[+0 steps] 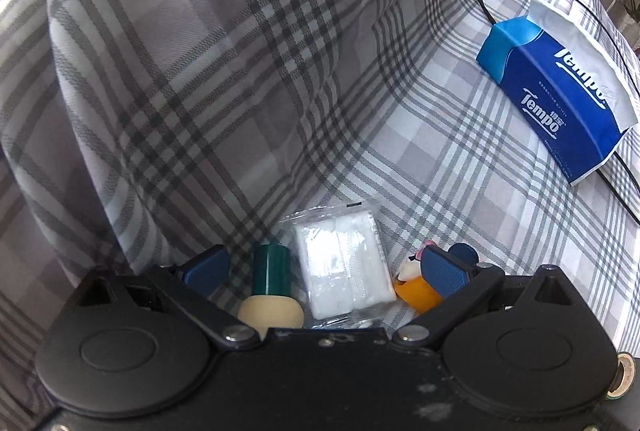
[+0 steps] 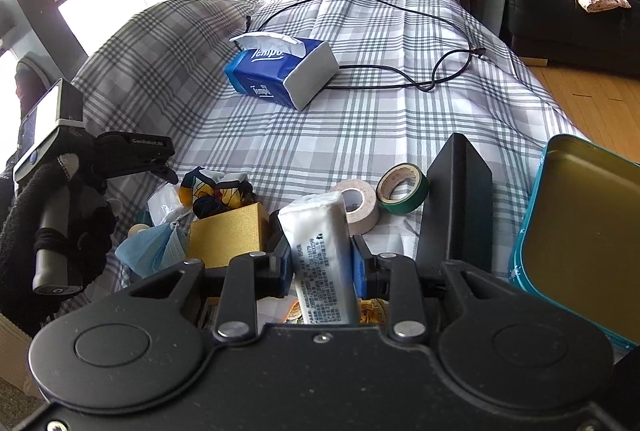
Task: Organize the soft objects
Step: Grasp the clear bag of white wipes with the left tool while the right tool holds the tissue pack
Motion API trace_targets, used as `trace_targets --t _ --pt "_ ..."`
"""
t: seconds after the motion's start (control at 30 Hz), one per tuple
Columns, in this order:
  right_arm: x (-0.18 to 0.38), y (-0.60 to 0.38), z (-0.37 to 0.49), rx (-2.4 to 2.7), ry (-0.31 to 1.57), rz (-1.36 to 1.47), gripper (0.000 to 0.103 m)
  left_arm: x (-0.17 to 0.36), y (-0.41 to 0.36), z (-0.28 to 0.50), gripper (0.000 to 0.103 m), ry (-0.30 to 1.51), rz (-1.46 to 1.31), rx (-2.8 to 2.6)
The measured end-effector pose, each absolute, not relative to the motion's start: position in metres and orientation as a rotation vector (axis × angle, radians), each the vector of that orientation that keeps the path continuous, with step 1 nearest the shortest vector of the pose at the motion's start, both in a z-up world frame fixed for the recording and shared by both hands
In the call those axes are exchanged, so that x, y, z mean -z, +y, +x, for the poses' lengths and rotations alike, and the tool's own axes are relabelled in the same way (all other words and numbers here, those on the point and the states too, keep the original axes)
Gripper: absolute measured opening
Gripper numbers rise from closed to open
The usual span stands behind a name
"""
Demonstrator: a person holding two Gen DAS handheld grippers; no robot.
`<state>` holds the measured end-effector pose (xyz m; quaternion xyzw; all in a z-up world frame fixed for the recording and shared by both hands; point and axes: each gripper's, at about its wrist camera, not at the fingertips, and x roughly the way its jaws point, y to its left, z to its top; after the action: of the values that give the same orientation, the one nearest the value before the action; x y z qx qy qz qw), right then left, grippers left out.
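Two grippers in play over the plaid cloth [image 2: 360,135]. My right gripper [image 2: 322,263] is clamped on a tissue pack [image 2: 320,251], white wrapper with small print, standing on end between the blue pads, which press on both its sides. Past it lie a beige tape roll [image 2: 358,209] and a green tape roll [image 2: 402,189], touching each other. Black box [image 2: 456,203] just right of them; open teal tin [image 2: 580,231] at the far right edge, gold inside.

Left of the pack: a gold box [image 2: 226,235] with patterned cloth [image 2: 216,189] bunched at its top, and a blue face mask [image 2: 154,251] against its left side. My left gripper shows there too, held in a gloved hand [image 2: 60,227].

From the left wrist, left gripper [image 1: 324,271] spread wide, nothing gripped. Between its fingers, on the cloth: a clear bag of cotton pads [image 1: 344,271], a green-capped bottle [image 1: 272,287] just left of it, a small orange toy [image 1: 416,291] by the right finger.

Further back, a blue Tempo box [image 2: 280,71], tissue sticking out of its top, with a black cable [image 2: 420,43] looped behind it
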<state>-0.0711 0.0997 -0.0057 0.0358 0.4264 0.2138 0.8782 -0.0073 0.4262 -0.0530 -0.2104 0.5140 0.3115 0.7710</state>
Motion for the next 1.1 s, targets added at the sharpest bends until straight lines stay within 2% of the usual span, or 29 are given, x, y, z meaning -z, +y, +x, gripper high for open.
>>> trace_targets --t 0.6,0.7,0.83,1.1 --pt "0.006 0.106 -0.076 -0.444 0.900 0.045 0.031 0.095 0.437 0.016 0.102 1.175 -0.491 -0.690" --pt "0.005 0.105 -0.077 -0.442 0.900 0.043 0.031 0.093 0.438 0.014 0.096 1.171 -0.504 -0.682" --pt "0.003 0.105 -0.080 -0.438 0.899 0.046 0.031 0.084 0.431 0.010 0.073 1.150 -0.481 -0.684" --pt "-0.006 0.099 -0.085 -0.437 0.872 0.061 0.031 0.062 0.423 -0.002 0.064 1.100 -0.492 -0.653"
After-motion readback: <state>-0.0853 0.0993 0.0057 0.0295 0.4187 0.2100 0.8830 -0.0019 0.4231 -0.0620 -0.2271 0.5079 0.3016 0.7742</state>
